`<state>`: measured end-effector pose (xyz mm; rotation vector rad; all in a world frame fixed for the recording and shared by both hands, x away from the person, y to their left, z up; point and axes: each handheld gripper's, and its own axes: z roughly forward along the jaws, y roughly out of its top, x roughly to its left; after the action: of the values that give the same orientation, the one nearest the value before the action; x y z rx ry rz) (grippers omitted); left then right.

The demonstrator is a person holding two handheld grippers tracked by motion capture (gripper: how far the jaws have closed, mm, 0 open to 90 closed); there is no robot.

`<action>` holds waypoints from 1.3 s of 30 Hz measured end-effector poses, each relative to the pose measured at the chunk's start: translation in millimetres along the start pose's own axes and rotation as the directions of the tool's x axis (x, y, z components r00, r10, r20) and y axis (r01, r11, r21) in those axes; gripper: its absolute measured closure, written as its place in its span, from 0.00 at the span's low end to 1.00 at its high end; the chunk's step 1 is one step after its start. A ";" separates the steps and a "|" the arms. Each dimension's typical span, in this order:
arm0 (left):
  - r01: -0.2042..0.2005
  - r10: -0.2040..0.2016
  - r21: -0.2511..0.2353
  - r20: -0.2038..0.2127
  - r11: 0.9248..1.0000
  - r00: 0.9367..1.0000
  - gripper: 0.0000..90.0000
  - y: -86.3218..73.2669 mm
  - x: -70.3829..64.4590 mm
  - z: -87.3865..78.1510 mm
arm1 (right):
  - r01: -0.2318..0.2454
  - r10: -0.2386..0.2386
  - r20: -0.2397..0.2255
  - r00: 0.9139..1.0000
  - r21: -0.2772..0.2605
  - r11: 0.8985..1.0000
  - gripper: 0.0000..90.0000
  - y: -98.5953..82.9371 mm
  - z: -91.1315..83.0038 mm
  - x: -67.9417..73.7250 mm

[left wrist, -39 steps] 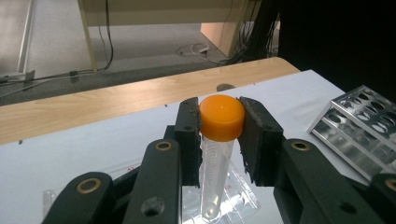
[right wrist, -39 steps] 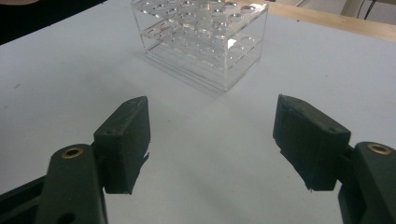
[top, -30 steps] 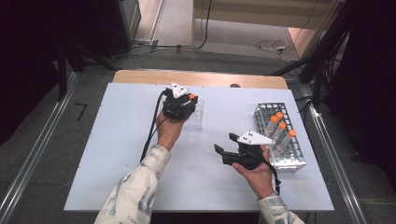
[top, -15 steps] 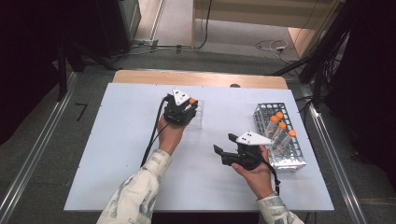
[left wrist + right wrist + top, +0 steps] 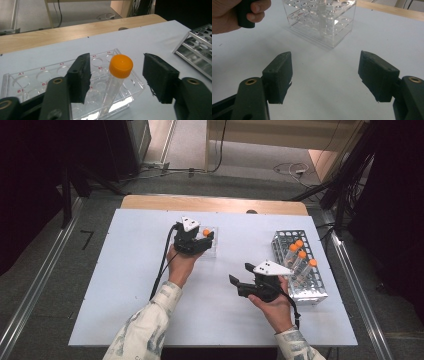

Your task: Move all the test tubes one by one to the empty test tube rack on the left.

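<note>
Left hand-held gripper spread either side of orange-capped tube, seated in clear rack. Right hand-held gripper spread, idle approx 4 o'clock, prob. awaiting next pick.

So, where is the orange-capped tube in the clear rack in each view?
High view: the tube stands in the clear rack, just right of the left tool.
Left gripper view: centre, between the open jaws.
Right gripper view: top centre, cap cut off.
Shared landmark: the clear rack.
</note>
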<state>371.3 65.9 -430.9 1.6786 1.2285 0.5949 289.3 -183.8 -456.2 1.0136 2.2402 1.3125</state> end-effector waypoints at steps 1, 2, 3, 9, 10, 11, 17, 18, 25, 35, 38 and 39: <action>0.007 -0.007 0.001 0.004 1.000 1.000 0.40 -0.3 0.3 -1.3 | 0.000 0.000 0.001 1.000 -0.002 1.000 0.29 -0.1 -0.3 0.1; 0.015 -0.015 0.001 0.008 1.000 1.000 0.36 -0.6 0.1 -2.4 | 0.002 -0.002 0.001 1.000 -0.004 1.000 0.29 -0.1 -0.8 0.1; 0.019 -0.019 0.002 0.005 1.000 1.000 0.33 -0.9 0.0 -4.1 | 0.001 -0.001 0.002 1.000 -0.005 1.000 0.29 -0.2 -1.8 0.3; 0.034 -0.034 -0.005 0.023 0.999 0.999 0.22 -3.2 -0.3 -14.9 | -0.009 0.009 0.009 1.000 -0.025 1.000 0.29 -0.6 -10.8 0.3; 0.034 -0.034 -0.009 0.023 0.999 0.999 0.22 -4.2 -1.0 -16.6 | -0.009 0.009 0.010 1.000 -0.029 1.000 0.29 -0.7 -13.3 0.2; 0.033 -0.033 -0.010 0.026 0.999 0.999 0.22 -4.9 -1.2 -18.2 | -0.009 0.009 0.012 1.000 -0.033 0.999 0.29 -1.0 -15.8 0.2; 0.045 -0.045 -0.006 0.033 0.999 0.998 0.19 -11.7 -4.2 -25.9 | -0.031 0.034 0.038 0.999 -0.067 0.997 0.29 -3.6 -34.0 -7.0; 0.048 -0.048 -0.008 0.042 0.999 0.998 0.19 -13.2 -4.6 -27.8 | -0.036 0.039 0.045 0.998 -0.073 0.997 0.29 -4.0 -37.6 -9.5; 0.039 -0.038 -0.032 0.048 0.999 0.998 0.17 -23.4 -11.0 -40.8 | -0.064 0.076 0.101 0.992 -0.112 0.992 0.29 -9.6 -62.2 -28.4; 0.029 -0.027 -0.036 0.071 0.999 0.997 0.15 -36.0 -16.3 -51.7 | -0.108 0.129 0.159 0.979 -0.134 0.985 0.29 -24.9 -89.8 -49.5; 0.025 -0.023 -0.030 0.077 0.999 0.997 0.13 -38.6 -17.8 -53.8 | -0.117 0.142 0.180 0.973 -0.140 0.983 0.29 -30.0 -97.5 -54.7; 0.024 -0.022 -0.032 0.083 0.999 0.996 0.12 -39.2 -18.0 -54.5 | -0.124 0.149 0.187 0.971 -0.143 0.982 0.29 -31.4 -100.2 -56.3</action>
<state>302.7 73.4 -439.2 1.6435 1.1717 0.5240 253.8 -295.6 -435.3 1.2113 1.9427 1.3308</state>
